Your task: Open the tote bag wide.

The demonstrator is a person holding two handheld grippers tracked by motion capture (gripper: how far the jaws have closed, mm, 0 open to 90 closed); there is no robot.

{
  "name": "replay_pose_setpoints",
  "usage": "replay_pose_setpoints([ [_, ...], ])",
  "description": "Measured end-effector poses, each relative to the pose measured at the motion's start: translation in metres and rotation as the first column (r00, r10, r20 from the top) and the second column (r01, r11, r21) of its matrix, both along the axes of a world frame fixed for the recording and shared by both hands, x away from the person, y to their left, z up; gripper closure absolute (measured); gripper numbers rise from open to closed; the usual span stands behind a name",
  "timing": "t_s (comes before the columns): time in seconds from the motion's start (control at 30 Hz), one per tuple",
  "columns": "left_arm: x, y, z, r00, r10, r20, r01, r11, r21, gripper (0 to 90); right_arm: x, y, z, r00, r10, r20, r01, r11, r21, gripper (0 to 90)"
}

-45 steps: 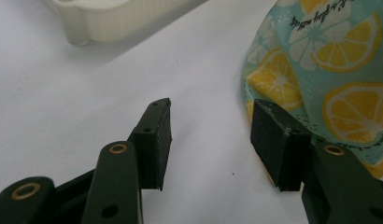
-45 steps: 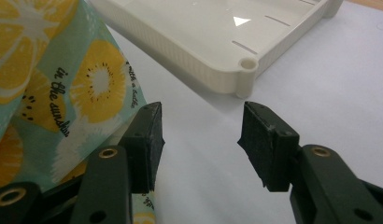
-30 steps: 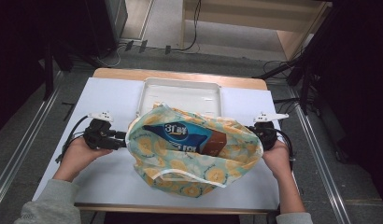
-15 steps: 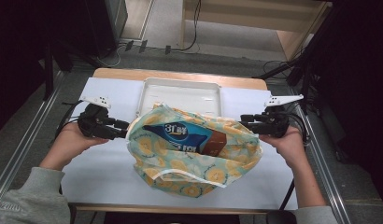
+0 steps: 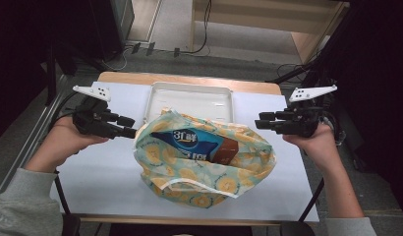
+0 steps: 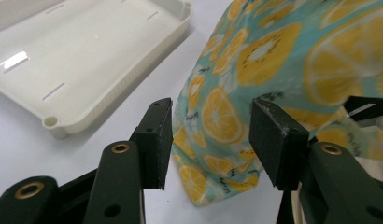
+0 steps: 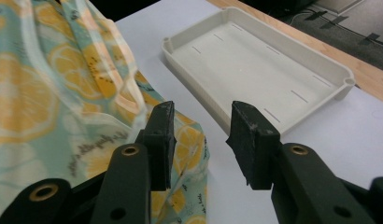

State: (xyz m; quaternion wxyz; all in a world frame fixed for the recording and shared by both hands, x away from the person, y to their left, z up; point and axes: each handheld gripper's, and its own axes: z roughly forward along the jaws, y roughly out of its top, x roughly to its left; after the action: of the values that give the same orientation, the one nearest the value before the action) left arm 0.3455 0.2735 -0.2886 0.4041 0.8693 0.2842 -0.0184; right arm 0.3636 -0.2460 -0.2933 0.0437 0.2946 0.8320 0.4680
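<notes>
A cloth bag (image 5: 204,177) printed with lemon slices lies open on the white table (image 5: 101,172). Inside it are a blue packet (image 5: 192,142) and a brown pack (image 5: 228,150). My left gripper (image 5: 127,126) hovers at the bag's left edge, open. In the left gripper view, the bag cloth (image 6: 273,60) lies beyond the left gripper (image 6: 210,140), and the pads do not press on it. My right gripper (image 5: 261,121) is held off the bag's right side. Its jaws have just been closing, but they stand open with nothing between them. The right gripper view shows the right gripper (image 7: 201,140) with the bag (image 7: 40,93) to its left.
An empty white tray (image 5: 189,88) sits just behind the bag; it also appears in the left gripper view as the tray (image 6: 133,79) and in the right gripper view as the tray (image 7: 255,56). A wooden strip (image 5: 189,79) borders the table's far edge. Cables lie on the floor beyond.
Both hands have lifted their grippers up and away from the bag's sides. The right jaws have narrowed. The bag has settled and stays on the table.
</notes>
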Motion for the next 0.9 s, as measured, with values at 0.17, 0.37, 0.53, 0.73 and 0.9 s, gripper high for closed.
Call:
replay_pose_setpoints([
  [0.17, -0.004, -0.003, 0.02, 0.9996, -0.02, 0.021, 0.02, 0.9998, -0.008, 50.2, -0.007, 0.003, 0.013, 0.9997, 0.022, 0.0, -0.022, 0.9997, 0.009, 62.2],
  [0.37, -0.009, -0.009, 0.041, 0.9983, -0.047, 0.036, 0.047, 0.9988, 0.014, 49.9, -0.014, 0.012, 0.022, 0.9984, 0.056, 0.012, -0.056, 0.9984, 0.007, 61.5],
  [0.53, -0.013, -0.013, 0.059, 0.9975, -0.057, 0.042, 0.057, 0.9983, 0.012, 49.3, -0.021, 0.02, 0.03, 0.9966, 0.08, 0.018, -0.08, 0.9968, 0.002, 61.1],
  [0.73, -0.022, -0.024, 0.081, 0.9933, -0.091, 0.071, 0.091, 0.9959, 0.006, 47.0, -0.029, 0.03, 0.041, 0.9906, 0.133, 0.03, -0.134, 0.991, 0.006, 60.9],
  [0.9, -0.029, -0.037, 0.091, 0.9881, -0.128, 0.086, 0.128, 0.9918, 0.006, 41.3, -0.035, 0.04, 0.047, 0.9852, 0.168, 0.032, -0.168, 0.9857, -0.005, 59.1],
])
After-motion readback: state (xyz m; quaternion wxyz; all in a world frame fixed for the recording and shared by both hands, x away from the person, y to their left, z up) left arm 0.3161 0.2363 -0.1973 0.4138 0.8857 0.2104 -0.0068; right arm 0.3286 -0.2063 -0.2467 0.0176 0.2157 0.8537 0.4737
